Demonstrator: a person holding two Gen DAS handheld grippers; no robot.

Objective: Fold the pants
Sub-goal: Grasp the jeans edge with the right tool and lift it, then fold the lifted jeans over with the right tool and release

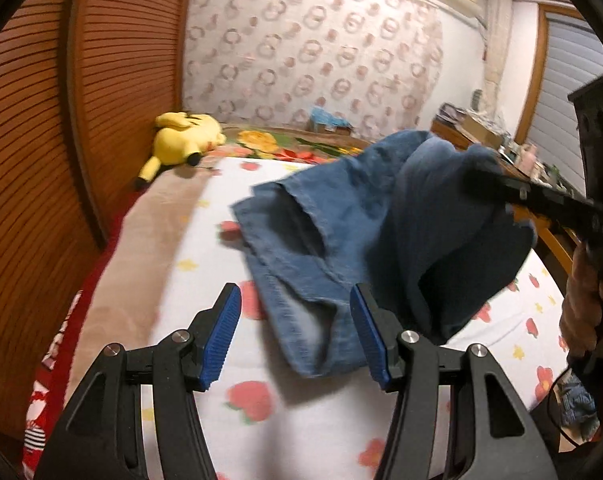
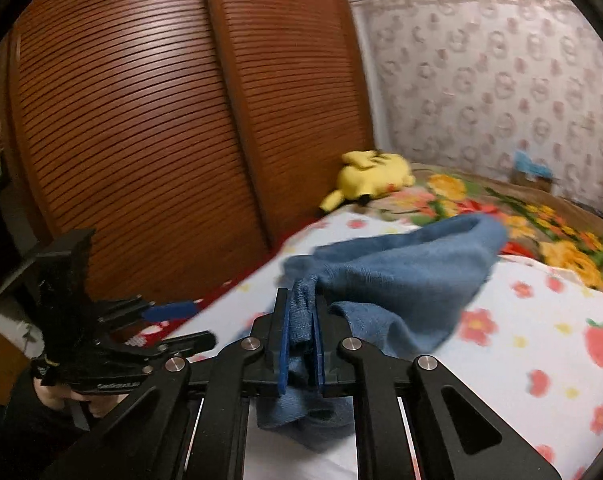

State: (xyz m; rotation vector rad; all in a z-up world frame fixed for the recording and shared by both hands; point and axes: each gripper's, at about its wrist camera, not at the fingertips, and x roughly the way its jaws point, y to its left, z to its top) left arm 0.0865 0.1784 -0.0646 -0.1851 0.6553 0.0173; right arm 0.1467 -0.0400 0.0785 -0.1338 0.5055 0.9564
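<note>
Looking along my right gripper (image 2: 301, 344), I see its blue pads (image 2: 284, 344) pinched tight on a bunched fold of the blue jeans (image 2: 401, 272), with denim squeezed up between them and more hanging below the jaws. The rest of the cloth drapes away from the grip in a loose hump, lifted off the white sheet (image 2: 541, 360) printed with red flowers and strawberries.

From my left wrist camera, my left gripper (image 1: 295, 336) stands roughly half open with nothing between its ribbed blue pads (image 1: 221, 340); they hang apart above the sheet, and a hemmed edge of the jeans lies past the right-hand pad, not clamped. The jeans (image 1: 341, 240) sit in the middle of the bed (image 1: 161, 260), partly flat on the sheet on the near side and pulled up into a peak on the far right, where my other gripper comes in from the right edge of that view, the holding hand (image 1: 585, 304) below it.

A yellow plush toy (image 1: 185, 142) lies at the far end of the bed, beside the slatted wooden doors (image 1: 101, 100). A bright floral blanket (image 2: 521, 216) covers the head of the bed, under patterned wallpaper (image 1: 321, 48). Both views are blurred.
</note>
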